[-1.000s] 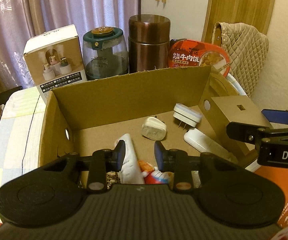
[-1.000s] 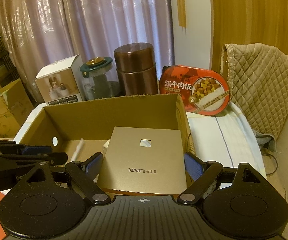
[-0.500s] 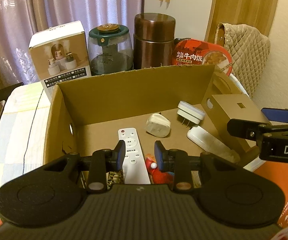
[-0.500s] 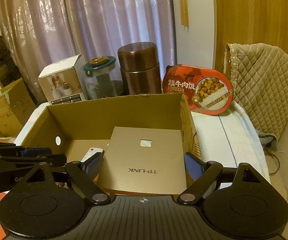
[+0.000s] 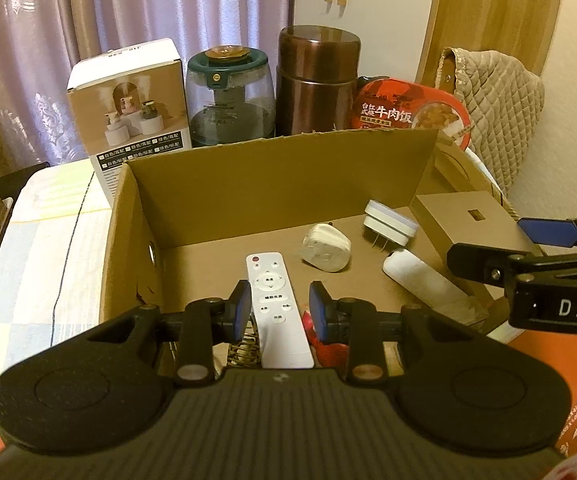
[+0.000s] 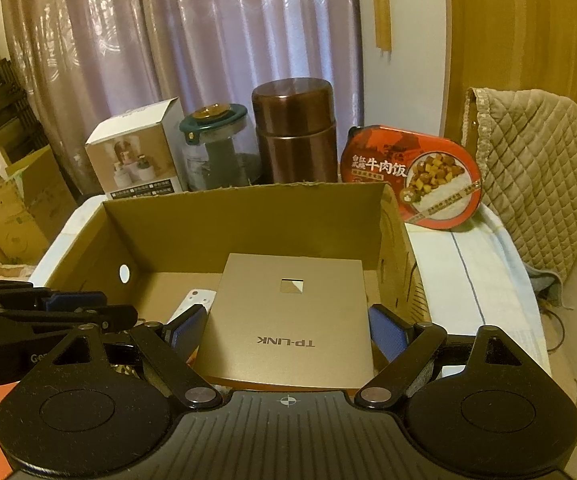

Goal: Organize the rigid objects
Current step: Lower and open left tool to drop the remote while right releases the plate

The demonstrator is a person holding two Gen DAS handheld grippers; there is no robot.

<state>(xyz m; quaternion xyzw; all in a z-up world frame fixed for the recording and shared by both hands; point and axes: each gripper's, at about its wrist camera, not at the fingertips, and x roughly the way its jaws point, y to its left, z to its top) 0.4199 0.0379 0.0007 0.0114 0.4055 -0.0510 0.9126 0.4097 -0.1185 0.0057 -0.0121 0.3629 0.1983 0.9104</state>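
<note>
An open cardboard box (image 5: pixel 272 176) holds a white remote with a red button (image 5: pixel 274 300), a white plug adapter (image 5: pixel 326 248), a white charger with prongs (image 5: pixel 388 222) and a second white remote (image 5: pixel 420 280). My left gripper (image 5: pixel 278 312) is open above the box's near edge, its pads on either side of the white remote without touching it. My right gripper (image 6: pixel 286 330) straddles a gold TP-LINK box (image 6: pixel 288 316) over the cardboard box's (image 6: pixel 248 216) right side; small gaps show at both pads. The gold box also shows in the left wrist view (image 5: pixel 464 220).
Behind the box stand a white product carton (image 5: pixel 128 108), a glass jar with a green lid (image 5: pixel 228 96), a brown metal canister (image 5: pixel 316 80) and a red beef-rice meal tub (image 5: pixel 408 112). A quilted cover (image 6: pixel 536 172) hangs at the right. An orange carton (image 5: pixel 560 380) lies near right.
The white remote has dropped from my left gripper's pads and lies flat on the box floor. The left gripper has pulled back and up. The right gripper with the gold box has barely moved.
</note>
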